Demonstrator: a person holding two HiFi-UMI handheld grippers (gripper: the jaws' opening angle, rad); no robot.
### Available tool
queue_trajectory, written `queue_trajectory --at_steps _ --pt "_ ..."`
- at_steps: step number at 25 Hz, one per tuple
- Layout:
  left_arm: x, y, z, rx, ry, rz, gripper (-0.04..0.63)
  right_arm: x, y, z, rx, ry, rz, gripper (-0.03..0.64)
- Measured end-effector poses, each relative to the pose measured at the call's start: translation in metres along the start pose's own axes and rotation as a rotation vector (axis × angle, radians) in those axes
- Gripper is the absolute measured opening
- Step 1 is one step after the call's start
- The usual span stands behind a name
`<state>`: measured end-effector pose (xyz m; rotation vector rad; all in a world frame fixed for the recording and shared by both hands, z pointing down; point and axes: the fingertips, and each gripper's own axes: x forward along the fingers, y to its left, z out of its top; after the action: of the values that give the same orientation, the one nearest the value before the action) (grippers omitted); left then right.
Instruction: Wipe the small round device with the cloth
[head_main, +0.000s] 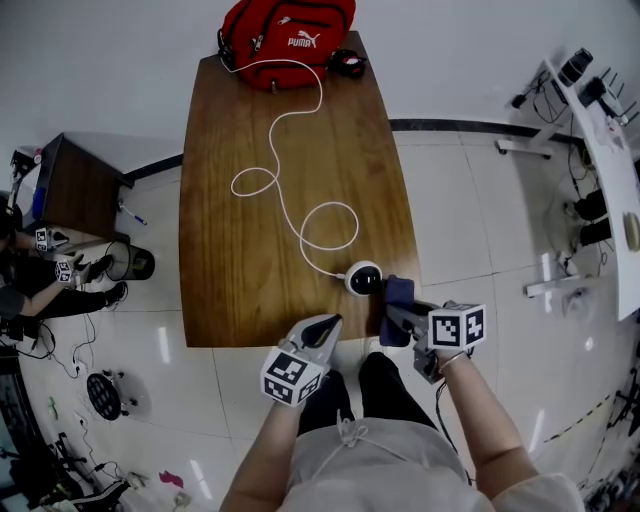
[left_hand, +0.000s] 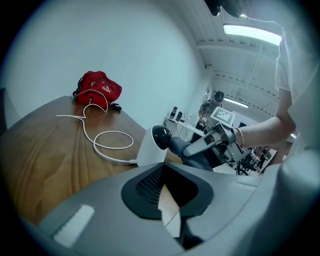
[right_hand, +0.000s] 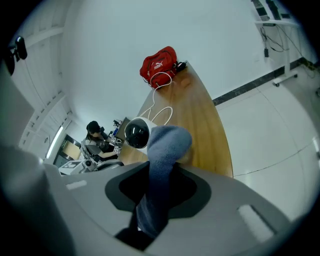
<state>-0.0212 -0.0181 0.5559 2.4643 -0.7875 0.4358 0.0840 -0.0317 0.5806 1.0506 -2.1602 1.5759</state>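
The person wears a pale short-sleeved top (head_main: 365, 470) with a drawstring (head_main: 345, 432) at its hem, black trousers (head_main: 392, 385) and a thin bangle (left_hand: 240, 137). The left hand-held gripper (head_main: 324, 326) and the right hand-held gripper (head_main: 398, 316) are light grey with dark jaw linings. Each carries a black-and-white marker cube (head_main: 290, 377).

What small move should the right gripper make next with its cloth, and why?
Probably nudge the right gripper toward the small round camera so the blue cloth rubs across its dark lens. That gripper is shut on the cloth, which sits right beside the lens, while the left gripper is shut and empty.
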Motion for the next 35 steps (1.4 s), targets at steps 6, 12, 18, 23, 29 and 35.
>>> queue_trajectory --at_steps 6,12,18,23,29,35 --pt "0.016 0.005 0.017 0.057 -0.042 0.055 0.157 -0.019 -0.002 0.037 0.013 -0.059 0.038 0.107" --pt "0.054 -0.001 0.034 0.245 -0.02 0.049 0.474 -0.025 -0.01 0.048 -0.04 -0.047 0.025 0.107" --pt "0.081 0.006 0.044 0.311 -0.044 0.062 0.474 -0.019 -0.017 0.068 -0.089 -0.065 0.06 0.107" --pt "0.1 0.011 0.039 0.316 -0.073 0.077 0.472 -0.011 -0.019 0.086 -0.145 -0.098 0.105 0.107" --pt "0.109 0.016 0.045 0.32 -0.13 0.137 0.391 -0.006 -0.013 0.093 -0.174 -0.109 0.159 0.107" --pt "0.122 0.019 0.043 0.311 -0.068 0.12 0.382 -0.008 -0.017 0.101 -0.184 -0.107 0.169 0.107"
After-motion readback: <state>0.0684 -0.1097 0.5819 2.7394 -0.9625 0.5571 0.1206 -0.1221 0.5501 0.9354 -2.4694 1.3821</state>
